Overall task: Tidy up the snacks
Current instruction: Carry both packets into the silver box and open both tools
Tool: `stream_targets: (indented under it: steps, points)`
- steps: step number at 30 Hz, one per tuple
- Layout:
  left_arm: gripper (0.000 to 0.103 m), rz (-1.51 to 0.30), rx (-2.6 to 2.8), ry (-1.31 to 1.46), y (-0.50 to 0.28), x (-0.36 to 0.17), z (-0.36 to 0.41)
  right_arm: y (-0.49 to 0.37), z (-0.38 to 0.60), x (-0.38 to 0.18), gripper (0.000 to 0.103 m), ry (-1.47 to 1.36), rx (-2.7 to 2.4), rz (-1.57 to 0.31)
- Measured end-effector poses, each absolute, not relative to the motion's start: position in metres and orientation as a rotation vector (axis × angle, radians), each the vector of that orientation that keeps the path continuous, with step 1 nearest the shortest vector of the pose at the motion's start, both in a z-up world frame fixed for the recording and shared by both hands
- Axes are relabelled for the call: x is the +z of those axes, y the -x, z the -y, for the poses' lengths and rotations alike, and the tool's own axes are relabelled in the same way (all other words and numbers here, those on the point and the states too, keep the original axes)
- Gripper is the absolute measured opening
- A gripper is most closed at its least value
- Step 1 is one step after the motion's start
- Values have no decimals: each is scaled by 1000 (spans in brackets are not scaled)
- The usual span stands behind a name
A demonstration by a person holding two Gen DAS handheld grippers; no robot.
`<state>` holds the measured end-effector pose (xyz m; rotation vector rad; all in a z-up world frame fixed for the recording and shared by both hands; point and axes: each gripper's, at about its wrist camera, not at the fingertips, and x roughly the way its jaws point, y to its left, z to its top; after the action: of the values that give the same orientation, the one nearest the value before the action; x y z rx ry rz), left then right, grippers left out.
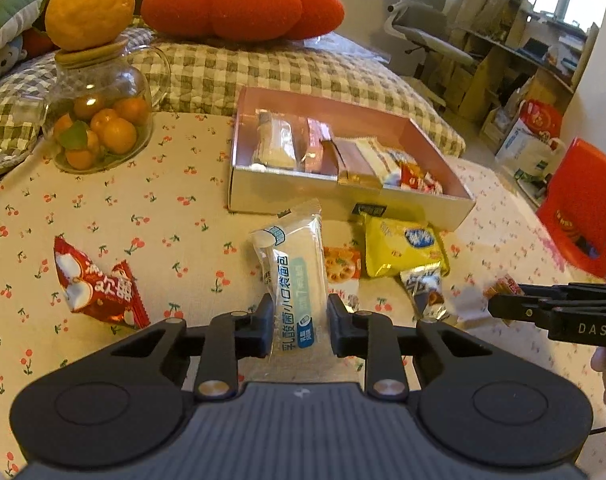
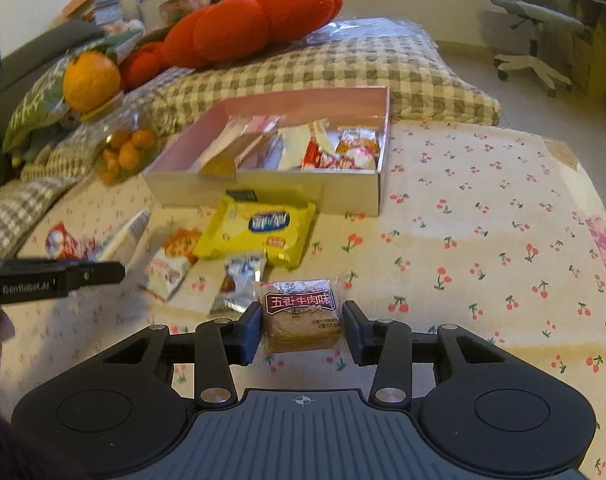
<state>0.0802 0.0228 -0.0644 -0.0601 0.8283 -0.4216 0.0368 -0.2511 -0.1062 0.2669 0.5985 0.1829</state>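
My left gripper [image 1: 300, 320] is shut on a clear bread packet [image 1: 295, 264] with a teal label, held above the cherry-print cloth. My right gripper [image 2: 303, 320] is shut on a small brown biscuit packet [image 2: 301, 316] with a dark red label. From the right side of the left wrist view, the right gripper [image 1: 493, 304] reaches in. A shallow pink-lined box [image 1: 443, 200] behind holds several packets. A red packet [image 1: 99, 284], a yellow packet [image 1: 403, 244], an orange packet [image 1: 343, 264] and a silver packet [image 1: 425, 288] lie loose on the cloth.
A glass jar of small oranges [image 1: 99, 120] with a big orange [image 1: 89, 4] on its lid stands at the back left. A red cushion [image 1: 243, 4] lies on the checked quilt [image 1: 303, 76] behind the box. A red stool [image 1: 587, 208] stands at the right.
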Motion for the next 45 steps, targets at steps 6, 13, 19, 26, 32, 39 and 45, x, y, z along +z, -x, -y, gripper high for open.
stream_targets:
  steps: [6, 13, 19, 26, 32, 39, 45]
  points:
    - [23, -812, -408, 111, -92, -50, -24, -48, 259, -89, 41, -359, 162, -592]
    - [23, -795, -404, 154, -111, -35, -19, -70, 264, -76, 41, -479, 147, -590]
    - [23, -803, -387, 208, -133, -35, -13, -92, 266, -69, 41, -562, 123, -566]
    - [23, -773, -371, 188, -153, -36, 1, -115, 265, -61, 41, -673, 129, -507]
    - [23, -747, -347, 172, -168, -40, 3, -134, 261, -65, 41, -742, 124, -479]
    - [23, -742, -338, 176, -181, -47, 6, -146, 257, -74, 41, -769, 94, -489]
    - [23, -733, -330, 178, -184, -53, 10, -149, 259, -76, 42, -771, 83, -481]
